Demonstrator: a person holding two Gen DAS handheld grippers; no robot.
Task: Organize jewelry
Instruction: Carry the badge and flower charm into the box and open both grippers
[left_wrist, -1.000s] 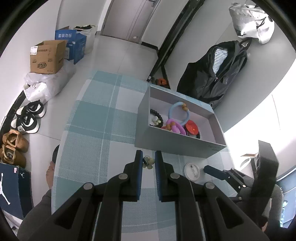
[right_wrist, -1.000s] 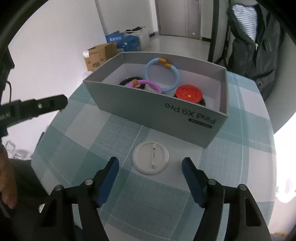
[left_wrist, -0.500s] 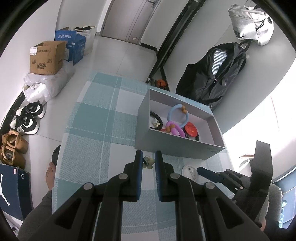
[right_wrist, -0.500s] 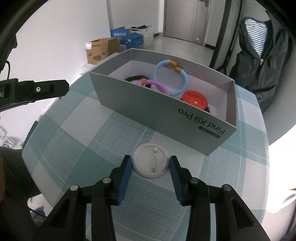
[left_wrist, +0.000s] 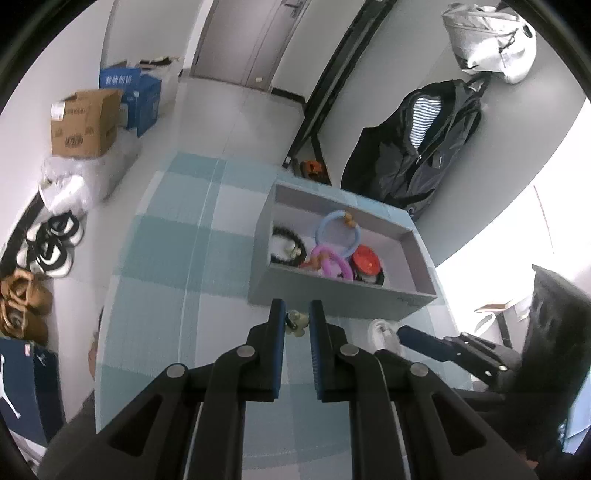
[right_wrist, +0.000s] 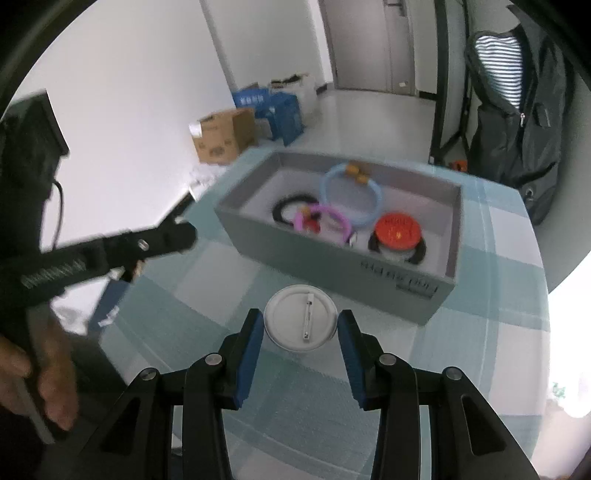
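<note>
- The right gripper (right_wrist: 300, 328) has its blue pads clamped on the rim of a round white pin-back badge (right_wrist: 301, 318), back side up with its metal pin showing, held above the checked teal-and-white tablecloth (right_wrist: 480, 295).
- The left gripper (left_wrist: 296, 322) is clenched on a small pale trinket (left_wrist: 295, 322), too small to make out, just short of the box's near wall.
- Beyond both stands an open grey cardboard box (right_wrist: 325, 254) on the cloth, holding a black beaded bracelet (right_wrist: 291, 206), a purple ring bracelet (right_wrist: 328, 219), a light-blue ring bracelet (right_wrist: 352, 195) and a red round badge (right_wrist: 397, 230).
- Farther off, on the floor, sits a brown cardboard carton (left_wrist: 83, 123).
</note>
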